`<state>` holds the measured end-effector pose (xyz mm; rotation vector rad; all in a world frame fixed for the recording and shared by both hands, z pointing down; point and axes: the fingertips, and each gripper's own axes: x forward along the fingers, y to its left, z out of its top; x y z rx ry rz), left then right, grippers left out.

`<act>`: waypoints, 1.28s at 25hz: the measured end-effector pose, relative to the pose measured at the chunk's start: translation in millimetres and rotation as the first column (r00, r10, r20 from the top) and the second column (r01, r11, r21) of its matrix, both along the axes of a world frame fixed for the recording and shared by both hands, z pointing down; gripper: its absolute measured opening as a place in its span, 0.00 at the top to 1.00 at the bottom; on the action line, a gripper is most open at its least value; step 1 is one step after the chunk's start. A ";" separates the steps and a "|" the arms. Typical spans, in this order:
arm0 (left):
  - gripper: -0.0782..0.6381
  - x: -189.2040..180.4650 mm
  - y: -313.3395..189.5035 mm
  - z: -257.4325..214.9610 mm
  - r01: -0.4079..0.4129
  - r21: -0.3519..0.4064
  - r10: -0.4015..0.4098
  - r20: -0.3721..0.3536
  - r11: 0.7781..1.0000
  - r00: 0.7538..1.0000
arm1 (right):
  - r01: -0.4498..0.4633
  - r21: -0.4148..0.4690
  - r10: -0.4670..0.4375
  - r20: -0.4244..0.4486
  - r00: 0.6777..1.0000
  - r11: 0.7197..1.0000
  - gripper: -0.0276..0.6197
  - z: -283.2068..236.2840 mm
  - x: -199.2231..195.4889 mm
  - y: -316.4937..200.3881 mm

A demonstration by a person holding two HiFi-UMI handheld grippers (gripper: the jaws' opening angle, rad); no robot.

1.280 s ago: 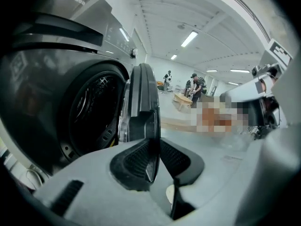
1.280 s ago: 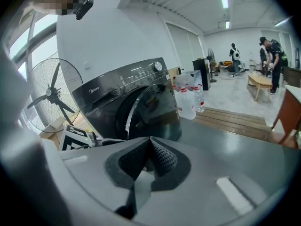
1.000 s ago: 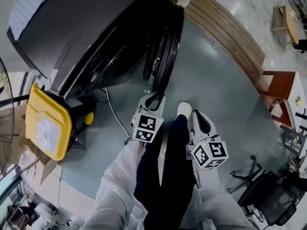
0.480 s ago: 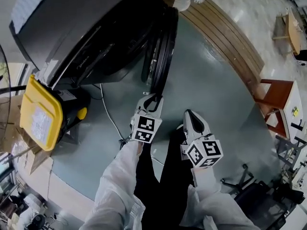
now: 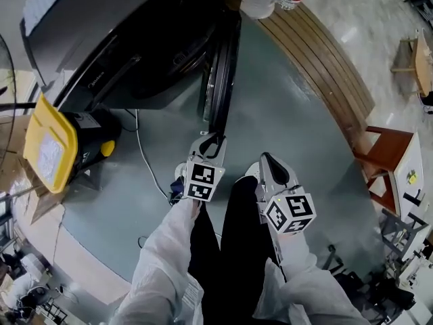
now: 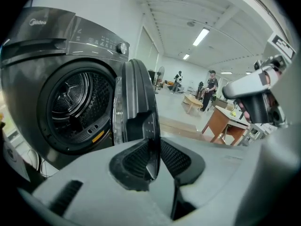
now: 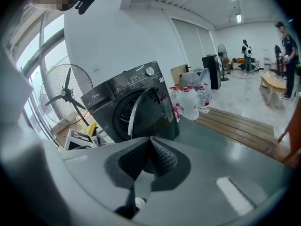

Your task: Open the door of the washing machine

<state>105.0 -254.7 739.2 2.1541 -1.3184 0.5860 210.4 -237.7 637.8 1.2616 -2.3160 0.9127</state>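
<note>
Left gripper view: left tool (image 6: 151, 147) clamps door (image 6: 136, 98) edge | head view: contact unclear | right tool (image 7: 150, 142) together

A yellow box (image 5: 46, 153) sat near a white cable (image 5: 143, 162) on the grey floor (image 5: 291, 154); water bottles (image 7: 190, 101) stood by wooden planks (image 5: 325, 63), a fan (image 7: 66, 92) near the window.

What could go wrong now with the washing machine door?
The left gripper pinches only the thin rim of the door between its jaws, so the rim might slip out. Swung wider, the door may knock the water bottles beside it. The white cable lies close underfoot, a possible trip.
</note>
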 end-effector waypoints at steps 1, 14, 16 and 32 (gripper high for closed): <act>0.78 5.6 -1.1 0.9 0.007 -0.005 -0.007 -0.007 1.000 1.000 | -0.002 -0.001 0.002 -0.001 1.000 1.000 0.94 1.5 6.9 -2.1; 0.76 89.3 -16.5 4.7 0.049 -0.048 -0.053 -0.090 0.998 0.995 | -0.039 -0.027 0.039 0.011 0.999 0.999 0.94 8.0 90.3 -18.9; 0.76 98.7 -19.9 5.0 0.071 -0.053 -0.077 -0.103 0.996 0.992 | -0.036 -0.027 0.037 0.016 0.999 0.999 0.94 8.5 99.1 -23.2; 0.75 200.4 -63.5 6.6 -0.015 -0.039 0.010 -0.110 0.999 0.994 | -0.133 -0.053 0.133 0.008 0.991 0.990 0.94 13.8 187.3 -33.8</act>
